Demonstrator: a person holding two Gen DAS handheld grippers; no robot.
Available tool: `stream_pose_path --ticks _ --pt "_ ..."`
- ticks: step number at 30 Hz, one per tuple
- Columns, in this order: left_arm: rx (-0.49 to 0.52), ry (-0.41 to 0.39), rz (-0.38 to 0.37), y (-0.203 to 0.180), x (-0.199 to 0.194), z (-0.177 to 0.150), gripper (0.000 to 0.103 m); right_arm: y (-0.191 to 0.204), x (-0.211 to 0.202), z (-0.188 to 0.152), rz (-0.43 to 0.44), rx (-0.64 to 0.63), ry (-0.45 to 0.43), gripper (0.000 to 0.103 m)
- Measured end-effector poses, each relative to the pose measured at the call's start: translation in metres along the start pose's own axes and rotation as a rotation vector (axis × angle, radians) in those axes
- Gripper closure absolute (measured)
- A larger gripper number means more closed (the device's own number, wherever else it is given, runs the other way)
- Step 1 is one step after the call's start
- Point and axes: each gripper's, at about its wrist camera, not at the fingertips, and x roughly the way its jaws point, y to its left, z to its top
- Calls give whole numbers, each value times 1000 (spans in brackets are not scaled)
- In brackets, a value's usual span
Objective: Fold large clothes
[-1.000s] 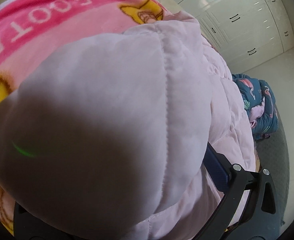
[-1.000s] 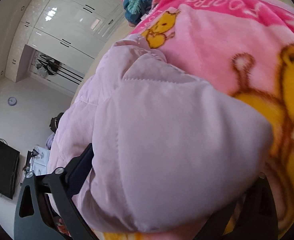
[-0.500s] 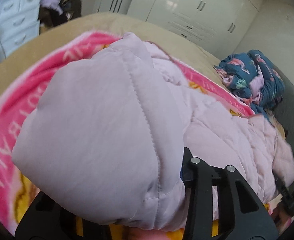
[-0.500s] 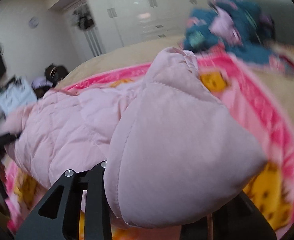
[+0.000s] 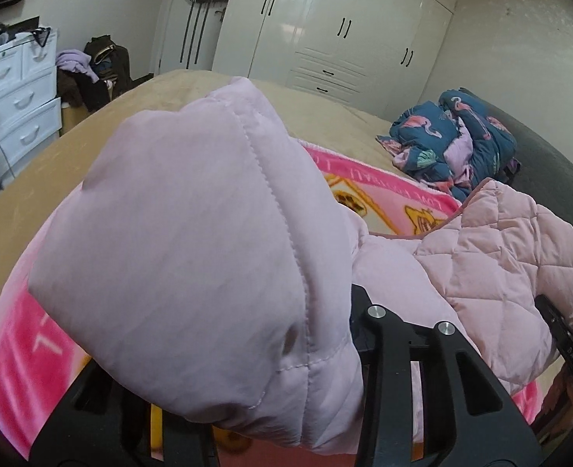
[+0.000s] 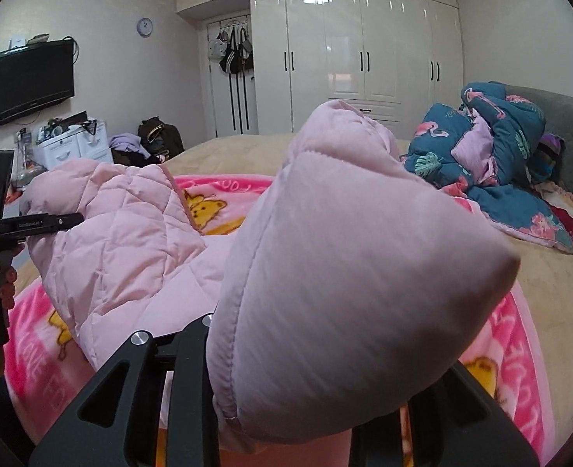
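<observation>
Closest to the left wrist camera, the left gripper (image 5: 247,401) is clamped on a fold of the pale pink quilted puffer jacket (image 5: 193,241), having just closed its jaws on it; the padded fabric bulges up over the black jaws and hides the fingertips. In the right wrist view the right gripper (image 6: 286,408) has likewise just closed on another bunched part of the same jacket (image 6: 348,272), which billows above its jaws. Between the two grips the jacket's diamond-quilted body sags, its lower folds reaching the bright pink fleece blanket with yellow cartoon bears (image 6: 216,210).

At the left edge of the right wrist view, a hand (image 6: 2,276) holds the handle of the other gripper beside the jacket.

The blanket is spread on a tan bedspread (image 5: 103,132) covering a wide bed. Bare tan cover lies open beyond the blanket's far edge. On the right, near the grey padded headboard (image 6: 558,116), sits a crumpled dark blue quilt with flamingo print (image 6: 492,144), apart from the jacket.

Farther off stand a white plastic drawer unit (image 5: 18,93), a heap of dark clothes (image 6: 150,140), a wall-mounted black television (image 6: 29,78), and glossy white wardrobe doors (image 6: 364,54).
</observation>
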Motion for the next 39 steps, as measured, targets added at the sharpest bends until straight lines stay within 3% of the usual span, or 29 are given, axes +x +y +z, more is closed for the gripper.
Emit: stream_pose_path --ticks 18,32,35,39 --pt "-18 38 30 15 -30 -69 72 -5 -31 -59 -5 117 51 77" --pt "-35 76 62 31 -28 -107 68 -32 -30 -119 -15 346 133 72" --pt "-44 87 68 36 -23 -112 66 -43 -25 -133 -17 422 161 69" --pt "-70 101 70 45 -18 -119 58 -56 -13 -150 -38 532 227 53"
